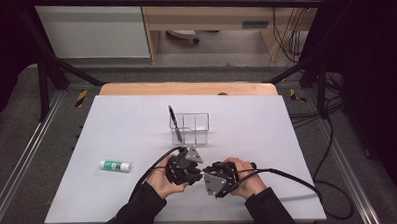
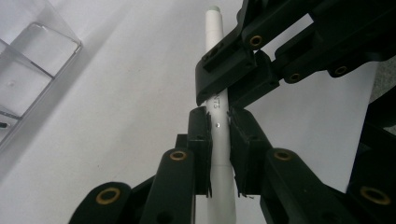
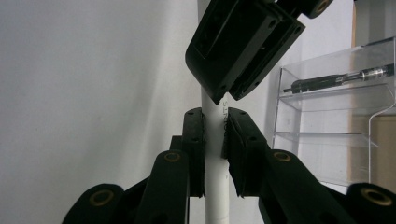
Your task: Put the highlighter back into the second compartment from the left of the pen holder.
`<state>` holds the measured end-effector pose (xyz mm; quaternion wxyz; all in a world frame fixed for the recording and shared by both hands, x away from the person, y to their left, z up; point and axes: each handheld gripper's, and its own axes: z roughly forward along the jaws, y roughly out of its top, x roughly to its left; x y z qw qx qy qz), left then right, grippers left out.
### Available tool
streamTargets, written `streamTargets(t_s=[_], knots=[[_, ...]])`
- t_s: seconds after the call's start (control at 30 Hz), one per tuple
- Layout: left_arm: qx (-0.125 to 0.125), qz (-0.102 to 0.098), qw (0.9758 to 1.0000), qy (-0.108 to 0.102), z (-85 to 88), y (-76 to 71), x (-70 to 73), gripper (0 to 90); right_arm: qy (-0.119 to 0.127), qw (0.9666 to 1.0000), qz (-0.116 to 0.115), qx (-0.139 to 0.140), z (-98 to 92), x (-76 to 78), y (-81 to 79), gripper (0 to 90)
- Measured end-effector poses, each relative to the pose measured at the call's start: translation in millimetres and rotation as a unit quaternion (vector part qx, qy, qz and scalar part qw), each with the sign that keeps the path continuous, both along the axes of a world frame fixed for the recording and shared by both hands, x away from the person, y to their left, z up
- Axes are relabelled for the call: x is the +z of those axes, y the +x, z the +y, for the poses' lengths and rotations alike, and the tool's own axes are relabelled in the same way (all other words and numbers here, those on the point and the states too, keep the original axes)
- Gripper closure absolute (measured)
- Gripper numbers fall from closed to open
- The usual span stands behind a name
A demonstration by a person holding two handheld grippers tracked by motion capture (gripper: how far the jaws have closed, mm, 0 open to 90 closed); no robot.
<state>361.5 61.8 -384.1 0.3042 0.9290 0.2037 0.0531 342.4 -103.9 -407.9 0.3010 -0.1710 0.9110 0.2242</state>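
Note:
A white pen (image 2: 215,37) is gripped from both sides. In the left gripper view my left gripper (image 2: 218,119) is shut on its barrel, and just beyond, the right gripper's jaws clamp the same barrel. In the right gripper view my right gripper (image 3: 215,119) is shut on the white pen (image 3: 215,186), with the left gripper's jaws on it just above. From the high view the left gripper (image 1: 185,167) and right gripper (image 1: 218,177) meet nose to nose over the white mat's near middle, hiding the pen.
A clear plastic organiser (image 1: 194,128) stands behind the grippers with a black pen (image 1: 174,123) leaning in it. A green and white glue stick (image 1: 115,166) lies to the left on the white mat (image 1: 267,124). Metal frame bars and cables surround the table.

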Motion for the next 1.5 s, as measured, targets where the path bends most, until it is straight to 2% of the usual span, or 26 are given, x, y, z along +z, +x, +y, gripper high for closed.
streamTargets(t_s=[0.13,0.23,0.3,0.4,0.5,0.8,1.03,1.07,1.2,1.33,1.5], knots=[[-0.004,-0.004,1.0,-0.003,0.6,-0.6,0.7,78.0,-0.003,1.0,-0.005,0.003,0.0,-0.5,-1.4,78.8],[-0.005,-0.011,0.9998,-0.017,3.3,-1.0,1.0,77.3,0.001,1.0,-0.003,-0.001,-0.7,1.0,-1.2,78.9],[-0.002,-0.024,0.9995,-0.02,6.1,-1.4,1.7,68.4,-0.002,1.0,-0.003,-0.006,-1.8,2.5,-0.5,78.9],[0.002,-0.036,0.9989,-0.029,14.2,-2.4,3.3,62.3,-0.003,0.9999,-0.002,-0.014,-3.7,3.9,1.4,78.9],[0.002,-0.046,0.9985,-0.029,22.4,-3.4,3.9,53.6,-0.001,0.9997,-0.001,-0.025,-4.7,5.1,3.8,78.9],[0.032,-0.048,0.9978,-0.033,52.1,-3.9,-6.6,29.1,0.004,0.9985,0.006,-0.055,-8.8,6.0,11.0,78.9],[0.067,-0.042,0.9959,-0.045,80.7,-4.4,-18.5,19.4,0.024,0.9966,0.016,-0.077,-18.3,7.2,14.4,78.9],[0.073,-0.043,0.9954,-0.046,84.2,-4.3,-20.2,18.6,0.034,0.9959,0.022,-0.081,-20.1,6.6,15.2,78.9],[0.092,-0.043,0.9936,-0.05,96.3,-5.3,-25.7,13.7,0.048,0.9937,0.032,-0.096,-22.6,5.6,16.8,78.9],[0.107,-0.044,0.9921,-0.049,107.6,-7.4,-31.4,9.7,0.069,0.9898,0.044,-0.116,-26.7,6.8,19.4,78.8],[0.122,-0.045,0.9899,-0.057,120.9,-10.0,-39.0,7.7,0.103,0.9814,0.063,-0.149,-32.7,11.9,20.0,78.9]])
